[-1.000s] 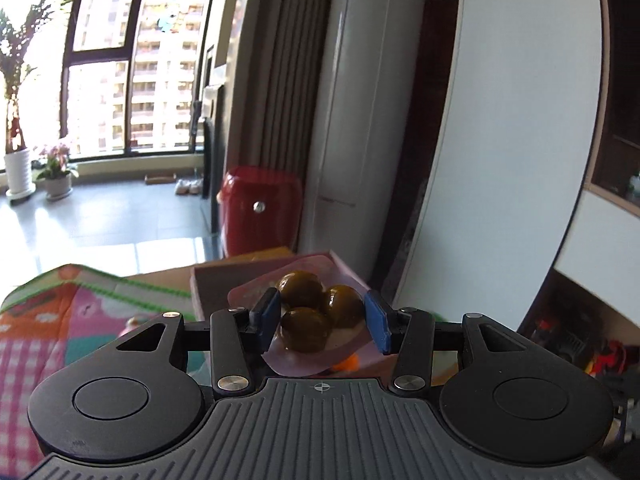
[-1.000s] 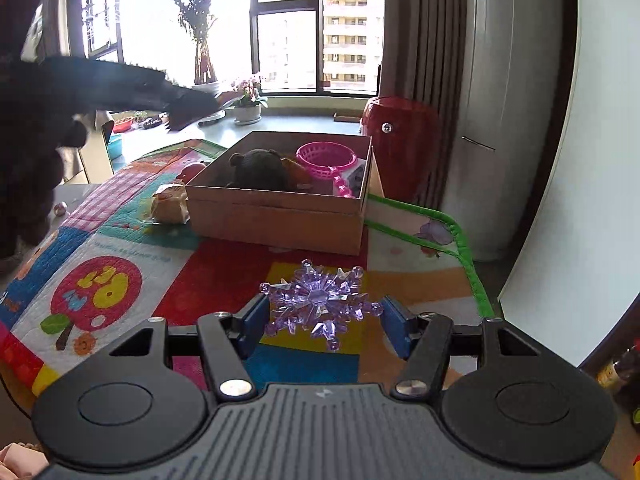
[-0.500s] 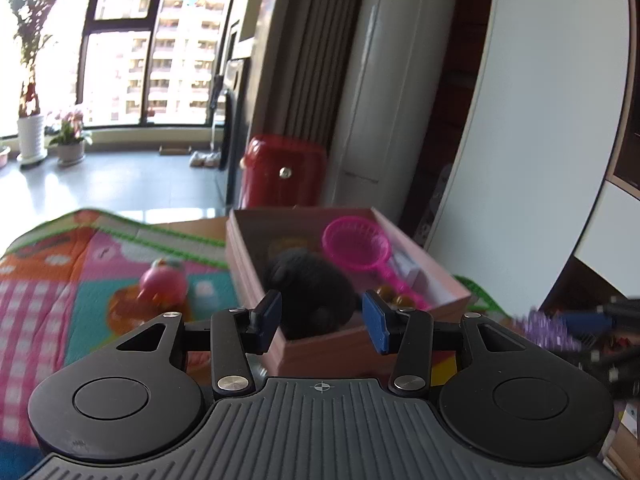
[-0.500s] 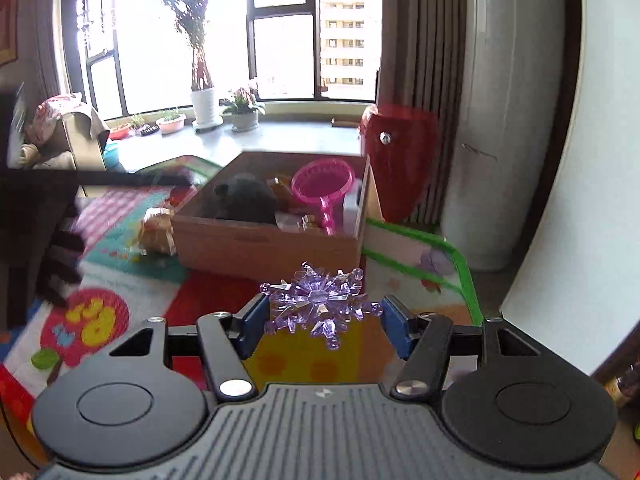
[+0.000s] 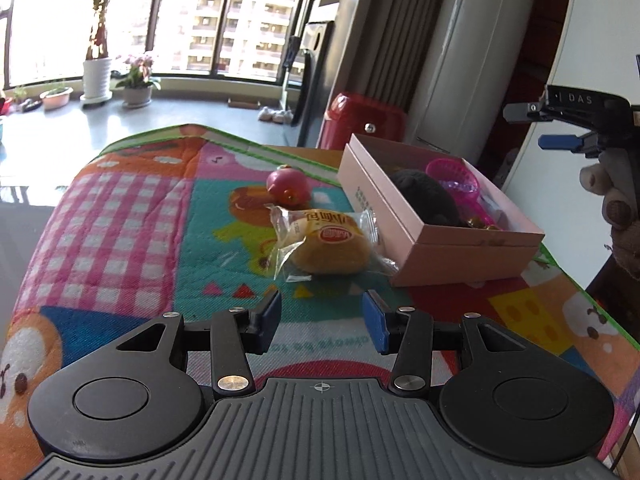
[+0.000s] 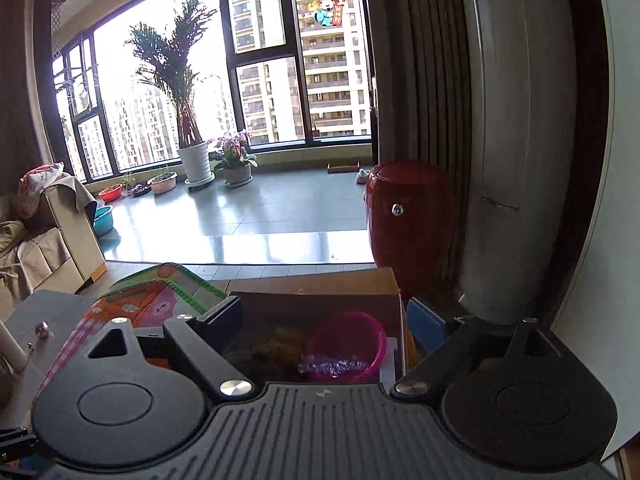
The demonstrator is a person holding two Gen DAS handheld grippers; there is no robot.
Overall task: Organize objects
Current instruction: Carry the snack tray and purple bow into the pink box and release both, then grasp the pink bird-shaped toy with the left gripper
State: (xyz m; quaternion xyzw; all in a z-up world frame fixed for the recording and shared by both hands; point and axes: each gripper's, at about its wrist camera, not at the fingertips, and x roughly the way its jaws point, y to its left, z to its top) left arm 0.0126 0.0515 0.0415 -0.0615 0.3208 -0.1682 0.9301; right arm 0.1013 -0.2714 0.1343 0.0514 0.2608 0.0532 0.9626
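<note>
Both grippers gape empty: left gripper (image 5: 321, 322) faces wrapped bun (image 5: 328, 246), whose slick wrapper risks slipping; right gripper (image 6: 324, 320) hovers over box (image 6: 320, 280).

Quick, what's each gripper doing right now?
Left gripper: open, empty, facing the bun.
Right gripper: open, empty, over the box.

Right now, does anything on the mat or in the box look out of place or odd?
Nothing looks damaged or spilled. Two items lie outside the pink cardboard box on the colourful play mat: a clear-wrapped yellow cake and a small red round toy. The purple crystal snowflake rests inside.
</note>
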